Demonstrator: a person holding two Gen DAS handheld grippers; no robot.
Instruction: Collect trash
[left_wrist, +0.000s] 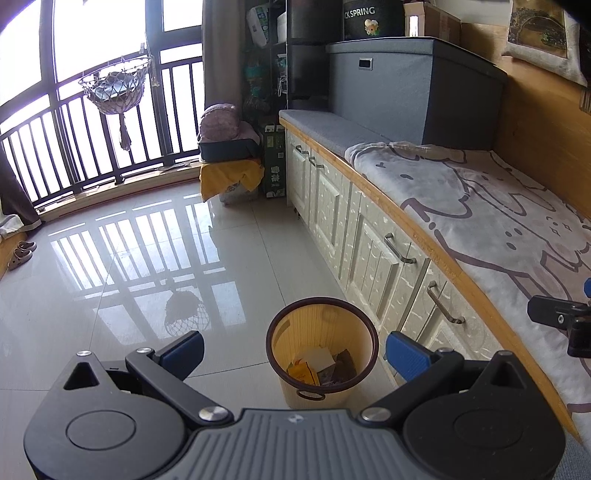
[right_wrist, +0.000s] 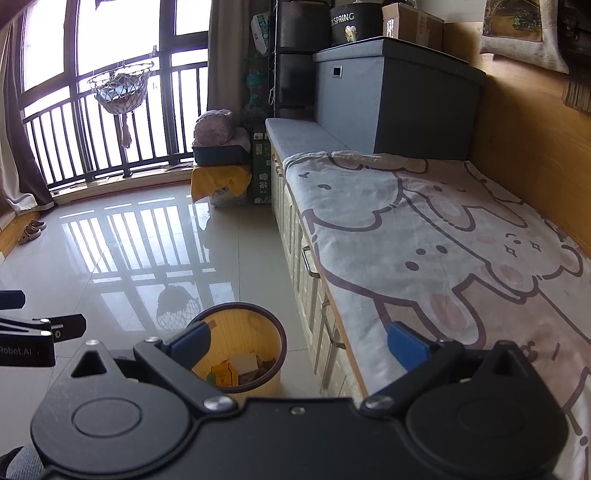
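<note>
A tan waste bin (left_wrist: 322, 384) with a dark brown rim stands on the tiled floor beside the white cabinets. Inside lie several pieces of trash (left_wrist: 321, 367): a yellow carton, white paper and dark wrappers. My left gripper (left_wrist: 295, 352) hovers above and just short of the bin, open, nothing between its blue pads. In the right wrist view the same bin (right_wrist: 275, 338) and its trash (right_wrist: 240, 369) show low centre. My right gripper (right_wrist: 299, 345) is open and empty, spanning the bin's right side and the bench edge. The right gripper's tip (left_wrist: 561, 317) shows at the left view's right edge.
A bench with a cartoon-print blanket (right_wrist: 443, 240) runs along the right above white cabinets (left_wrist: 369, 251) with metal handles. A grey storage box (left_wrist: 413, 85) sits at its far end. Glossy floor (left_wrist: 129, 277) stretches left to a railing window; slippers (left_wrist: 22, 253) lie far left.
</note>
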